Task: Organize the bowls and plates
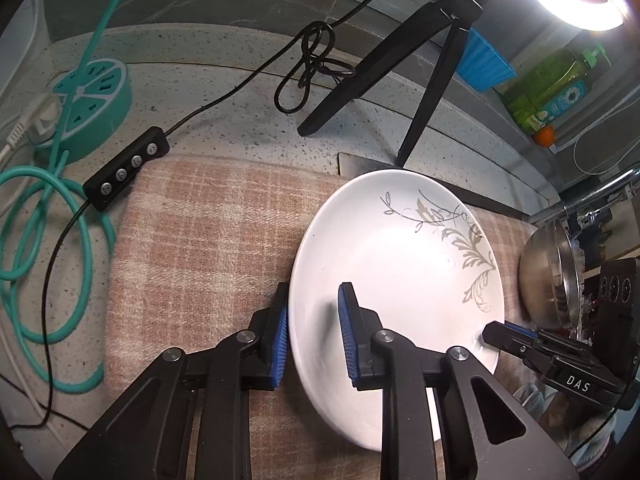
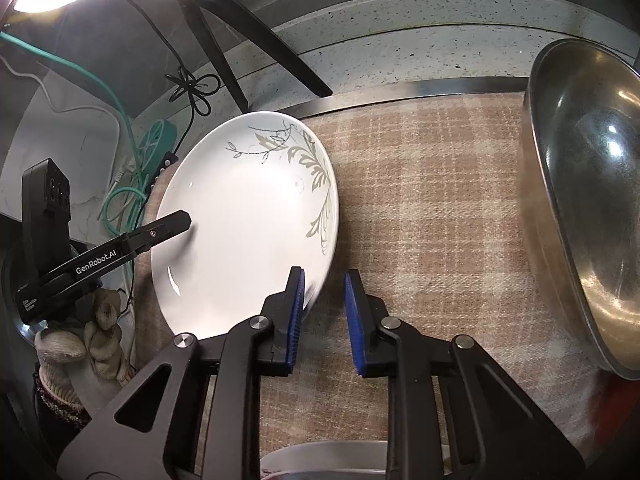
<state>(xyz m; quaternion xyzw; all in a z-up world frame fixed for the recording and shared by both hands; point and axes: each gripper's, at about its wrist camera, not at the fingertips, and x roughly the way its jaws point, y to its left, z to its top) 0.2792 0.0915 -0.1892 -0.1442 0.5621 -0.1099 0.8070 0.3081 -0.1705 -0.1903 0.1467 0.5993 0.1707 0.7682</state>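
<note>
Here my left gripper (image 1: 313, 338) jaws straddle the white plate's (image 1: 396, 256) left rim (contact unclear); right gripper (image 2: 323, 322) parted at its right rim, steel bowl (image 2: 592, 200) beyond, tripod (image 1: 420, 76) behind.

Plate (image 1: 396, 264) (image 2: 248, 224): white, shallow, round, with a grey leaf-and-vine print along one side of the rim. Glossy, with lamp glare in the well. Lies on a pink plaid cloth (image 1: 200, 220) (image 2: 432, 208); whether it lies flat or tilted cannot be judged.

Bowl (image 1: 550, 272) (image 2: 588, 200): stainless steel, wide, reflective inside. Tipped, cavity facing sideways. Sits on the same cloth, apart from the plate, on its leaf-print side.
</note>
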